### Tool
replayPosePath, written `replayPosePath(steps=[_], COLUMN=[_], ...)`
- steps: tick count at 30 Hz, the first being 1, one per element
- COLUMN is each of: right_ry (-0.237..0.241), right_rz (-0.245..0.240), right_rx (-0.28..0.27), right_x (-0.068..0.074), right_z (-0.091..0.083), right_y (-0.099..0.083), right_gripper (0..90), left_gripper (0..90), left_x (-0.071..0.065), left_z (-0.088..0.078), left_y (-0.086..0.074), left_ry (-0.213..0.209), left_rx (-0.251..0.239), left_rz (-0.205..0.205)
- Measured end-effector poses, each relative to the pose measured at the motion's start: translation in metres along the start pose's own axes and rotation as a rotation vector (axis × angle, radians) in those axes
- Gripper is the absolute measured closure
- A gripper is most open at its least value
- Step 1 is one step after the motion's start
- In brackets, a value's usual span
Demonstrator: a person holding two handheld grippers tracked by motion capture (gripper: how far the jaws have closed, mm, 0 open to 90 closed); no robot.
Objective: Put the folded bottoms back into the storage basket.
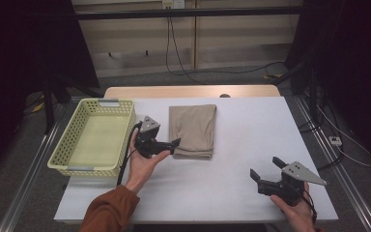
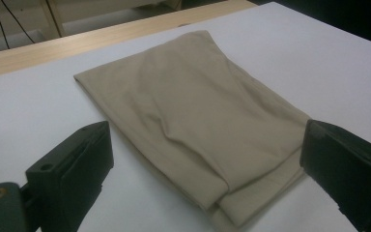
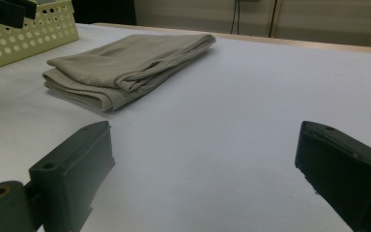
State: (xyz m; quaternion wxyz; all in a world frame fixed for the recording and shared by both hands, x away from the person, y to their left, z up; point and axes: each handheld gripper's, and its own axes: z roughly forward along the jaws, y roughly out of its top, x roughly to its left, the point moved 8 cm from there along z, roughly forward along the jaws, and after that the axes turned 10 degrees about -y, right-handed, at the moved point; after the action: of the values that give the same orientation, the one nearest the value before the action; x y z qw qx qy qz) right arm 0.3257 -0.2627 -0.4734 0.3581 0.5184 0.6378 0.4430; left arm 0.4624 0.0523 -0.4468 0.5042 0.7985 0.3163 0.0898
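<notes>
A folded beige cloth (image 1: 193, 128) lies flat on the white table (image 1: 256, 125), near its middle. My left gripper (image 1: 170, 145) is held just left of the cloth's near corner, open, its jaws pointing at the cloth. In the left gripper view the cloth (image 2: 193, 96) lies between and beyond the wide-apart jaws of the left gripper (image 2: 205, 137), untouched. My right gripper (image 1: 265, 167) sits open near the table's front right, well apart from the cloth. In the right gripper view the right gripper (image 3: 203, 137) has bare table between its jaws, and the cloth (image 3: 121, 63) lies farther off.
A pale yellow perforated basket (image 1: 68, 140) stands at the table's left, beside the left hand; its wall (image 3: 29, 34) appears at the upper left of the right gripper view. A wooden strip (image 1: 193, 92) runs along the table's far edge. Cables lie on the floor behind.
</notes>
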Motion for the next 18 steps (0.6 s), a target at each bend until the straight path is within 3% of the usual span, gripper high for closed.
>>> replayPosePath(steps=[18], right_ry=[0.005], right_rz=[0.004], right_rx=[0.003], right_x=[0.000], right_z=[0.000], right_y=[0.000], right_gripper=[6.2], left_gripper=[4.8], left_x=[0.016], left_z=[0.033], left_y=[0.024], left_ry=[-0.015], left_rx=[0.036], left_rz=[-0.069])
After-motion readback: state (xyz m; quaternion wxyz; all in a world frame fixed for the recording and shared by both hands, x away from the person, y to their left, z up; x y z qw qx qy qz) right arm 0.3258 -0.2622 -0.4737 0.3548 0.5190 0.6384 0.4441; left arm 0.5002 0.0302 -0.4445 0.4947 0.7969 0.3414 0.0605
